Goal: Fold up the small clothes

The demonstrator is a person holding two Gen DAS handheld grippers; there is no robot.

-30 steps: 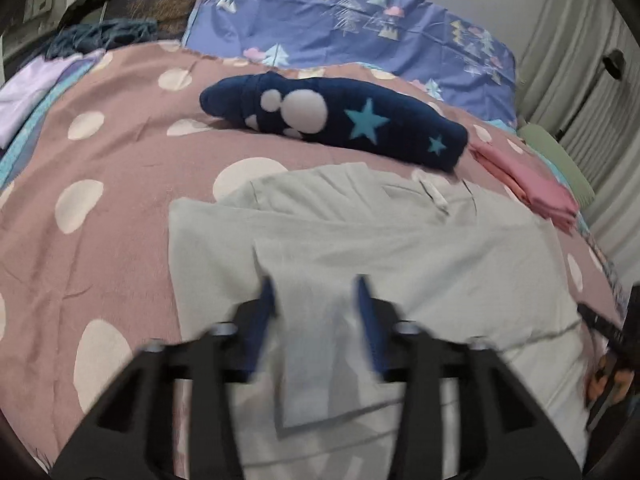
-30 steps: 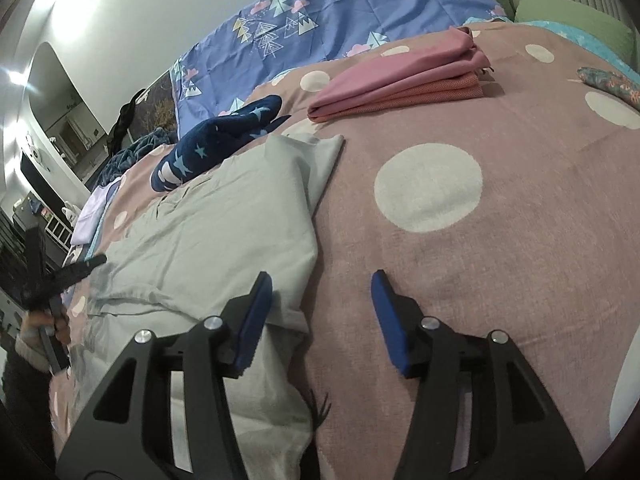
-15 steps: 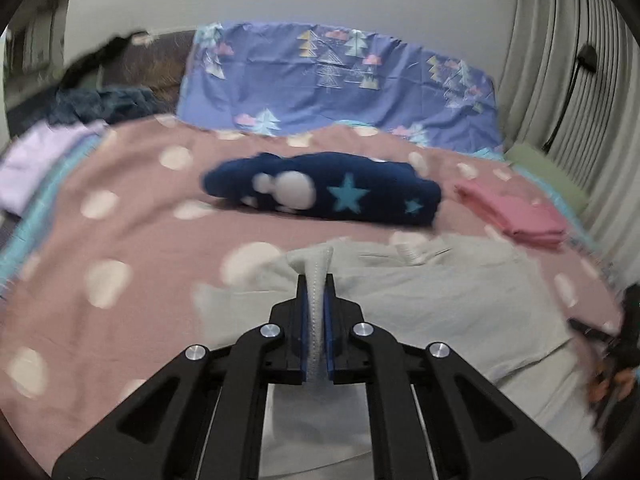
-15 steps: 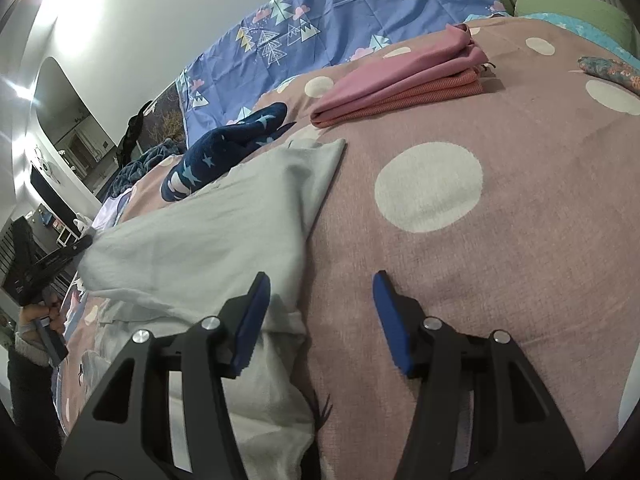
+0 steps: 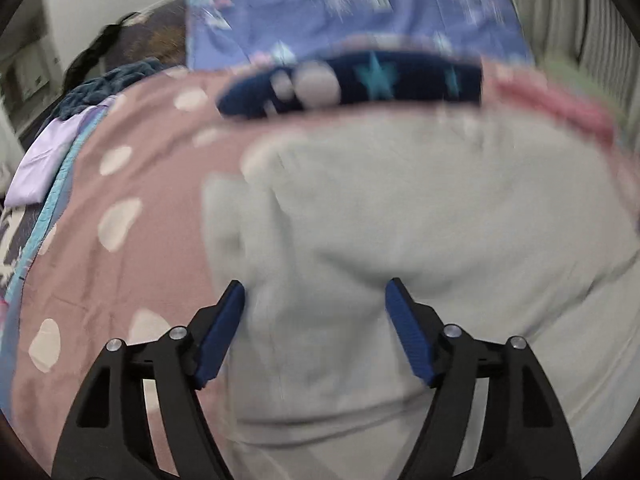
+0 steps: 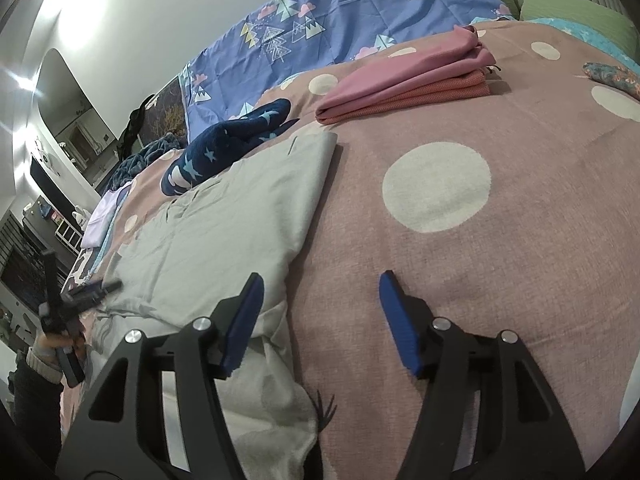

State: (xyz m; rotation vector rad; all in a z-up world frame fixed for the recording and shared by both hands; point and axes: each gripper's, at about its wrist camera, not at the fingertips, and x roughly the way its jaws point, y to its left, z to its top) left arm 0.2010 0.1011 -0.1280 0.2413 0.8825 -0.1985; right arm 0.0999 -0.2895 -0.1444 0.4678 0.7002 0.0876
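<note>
The left tongs point(image 5: 314, 300) stand spread wide in the lower middle of the blurred left wrist view, pinching nothing, above the pale grey cotton garment point(image 5: 400, 208) that fills the frame's centre. The right tongs point(image 6: 320, 296) are spread too, low in their frame, one blue finger over the garment's point(image 6: 224, 236) right edge, the other over the dusty-pink bedspread with cream dots point(image 6: 500, 240). Beyond, toward the upper middle, lie a navy star-print bundle point(image 6: 228, 144) and a folded pink stack point(image 6: 408, 80); a purple patterned sheet point(image 6: 340, 28) stands behind.
</note>
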